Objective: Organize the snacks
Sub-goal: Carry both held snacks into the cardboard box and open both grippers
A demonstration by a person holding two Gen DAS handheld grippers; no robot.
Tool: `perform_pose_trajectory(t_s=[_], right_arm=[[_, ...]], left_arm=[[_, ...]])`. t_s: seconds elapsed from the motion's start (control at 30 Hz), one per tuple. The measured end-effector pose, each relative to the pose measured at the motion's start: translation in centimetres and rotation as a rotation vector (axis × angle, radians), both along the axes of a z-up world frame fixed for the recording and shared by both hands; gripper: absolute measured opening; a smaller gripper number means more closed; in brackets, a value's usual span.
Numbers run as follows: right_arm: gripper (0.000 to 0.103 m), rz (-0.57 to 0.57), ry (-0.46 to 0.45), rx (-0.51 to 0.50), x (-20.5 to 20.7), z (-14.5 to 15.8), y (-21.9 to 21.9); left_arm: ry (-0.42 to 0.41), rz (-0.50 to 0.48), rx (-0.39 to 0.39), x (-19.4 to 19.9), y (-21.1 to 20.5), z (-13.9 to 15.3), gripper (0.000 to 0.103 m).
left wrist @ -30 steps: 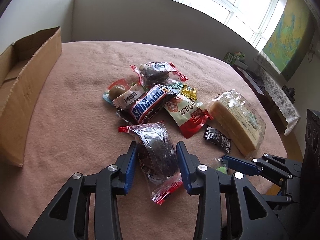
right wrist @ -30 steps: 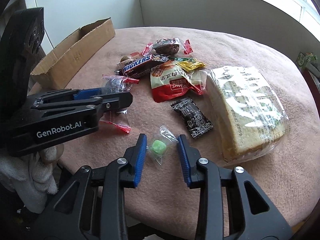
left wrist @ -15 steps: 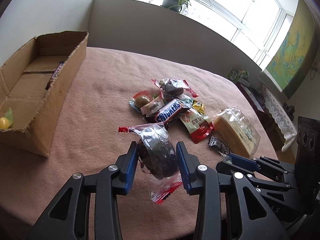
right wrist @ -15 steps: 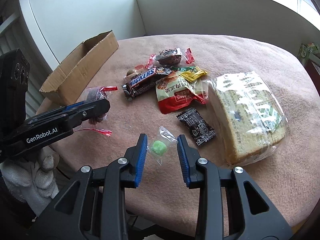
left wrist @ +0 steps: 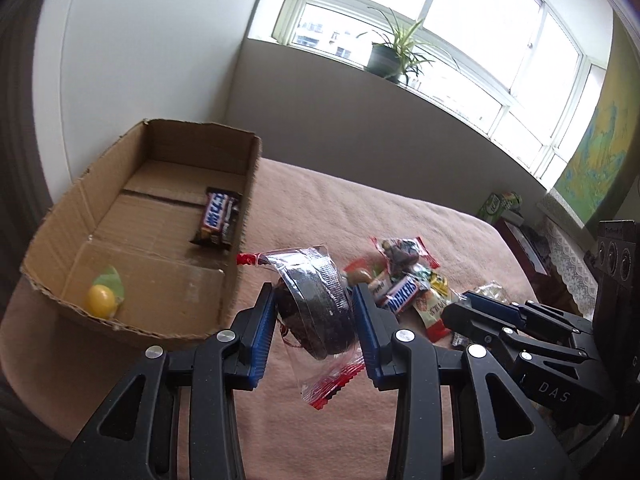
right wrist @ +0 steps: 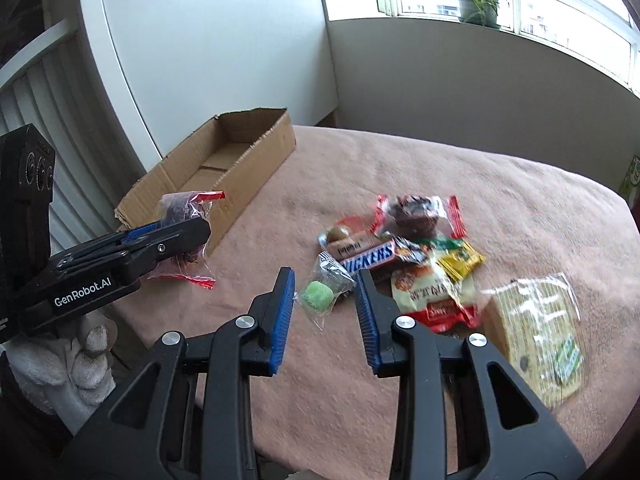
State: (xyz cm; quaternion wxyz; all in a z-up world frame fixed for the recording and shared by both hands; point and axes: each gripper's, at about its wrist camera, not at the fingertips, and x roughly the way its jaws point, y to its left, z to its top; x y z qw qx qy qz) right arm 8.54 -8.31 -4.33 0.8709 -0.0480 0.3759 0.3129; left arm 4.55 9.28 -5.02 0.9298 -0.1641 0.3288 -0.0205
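Two grippers over pink tablecloth (right wrist: 460,168), jaws clamping dark cake (left wrist: 316,308), green candy (right wrist: 318,296).

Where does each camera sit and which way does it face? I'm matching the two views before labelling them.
Left wrist: on the left gripper, looking along its fingers at the cardboard box and window; it holds a dark wrapped cake, and the right gripper shows at the right edge.
Right wrist: on the right gripper, holding a green candy above the snack pile; the left gripper and a gloved hand show at the left.
Shared: box, cake, pile, pink tablecloth, potted plant.
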Motion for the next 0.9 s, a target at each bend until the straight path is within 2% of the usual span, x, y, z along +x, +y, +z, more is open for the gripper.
perform_pose_trajectory(t_s=[0.33, 0.5, 0.67, 0.73, 0.8, 0.83, 0.87, 0.9], right_arm=[[0.032, 0.131, -0.024, 0.029, 2.0, 2.4, 8.3], [0.032, 0.179, -0.023, 0.033, 2.6, 2.5, 12.0], [0.033, 0.212, -0.001, 0.041, 3.2, 1.8, 14.7], [0.037, 0.217, 0.007, 0.044, 3.3, 1.4, 15.4], [0.057, 0.216, -0.006, 0.029, 3.1, 1.2, 15.8], [0.061, 0.217, -0.017, 0.03, 2.9, 1.2, 15.8], [0.062, 0.219, -0.028, 0.034, 2.7, 1.3, 15.7], [0.062, 0.219, -0.035, 0.032, 2.6, 1.3, 15.6]], left_arm=[[-0.03, 0.163, 0.02, -0.4, 6.7, 1.2, 0.037], [-0.021, 0.212, 0.054, 0.1, 8.6, 1.1, 0.037], [0.001, 0.246, 0.05, 0.6, 10.2, 0.5, 0.037], [0.006, 0.26, 0.044, 0.6, 10.7, 0.2, 0.037], [0.016, 0.274, 0.027, 0.7, 11.2, 0.0, 0.038], [0.025, 0.283, 0.018, 0.7, 11.4, -0.1, 0.041], [0.032, 0.289, 0.012, 1.0, 11.5, -0.2, 0.048], [0.031, 0.294, 0.012, 1.0, 11.6, -0.2, 0.05]])
